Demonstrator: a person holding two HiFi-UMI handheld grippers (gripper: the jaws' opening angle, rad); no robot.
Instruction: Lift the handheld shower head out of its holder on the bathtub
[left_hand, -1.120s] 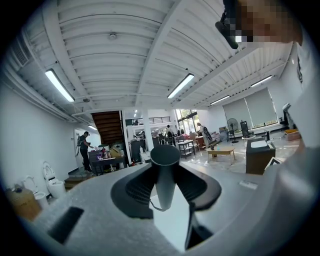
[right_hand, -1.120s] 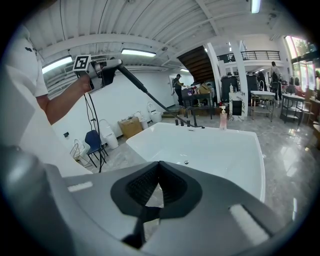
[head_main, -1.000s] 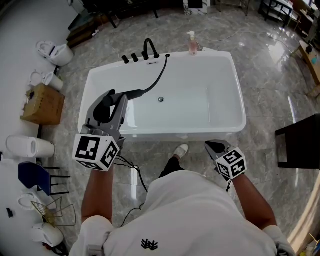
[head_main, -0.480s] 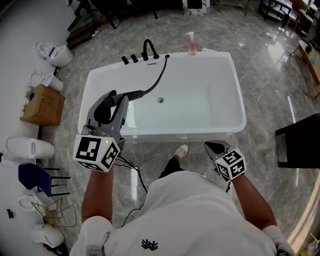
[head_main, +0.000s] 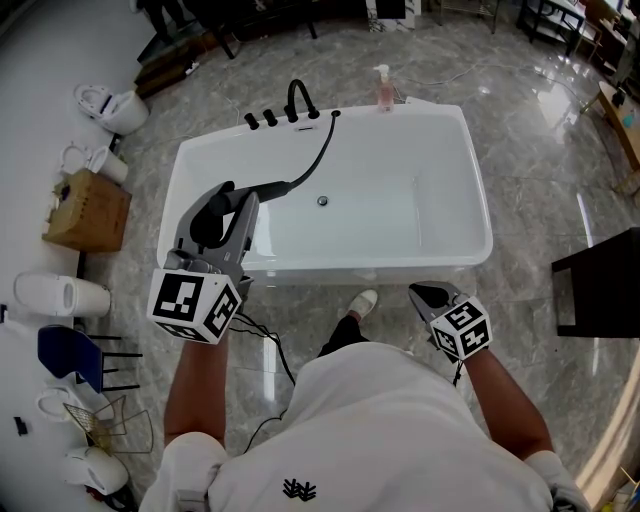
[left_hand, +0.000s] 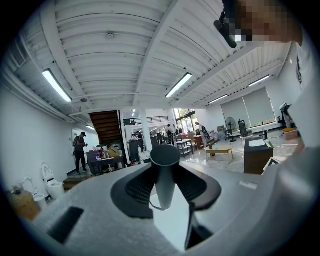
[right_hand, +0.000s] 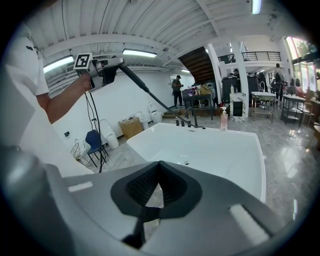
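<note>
- While the left tool (head_main: 236, 205) is pinching its handle between both jaws, the black handheld shower head (head_main: 262, 187) is hanging in the air over the left end of the white rectangular bathtub (head_main: 480, 200), clear of the rim.
- Its black hose (head_main: 322, 150) is curving back to the far rim and ending just beside the black faucet (head_main: 298, 98).
- A pink soap bottle (head_main: 385, 88) is standing on that same rim, to the right of the faucet.
- The right tool (head_main: 425, 292) is hovering over the grey marble floor (head_main: 530, 130) on the near side of the tub, jaws pressed together with nothing between them.
</note>
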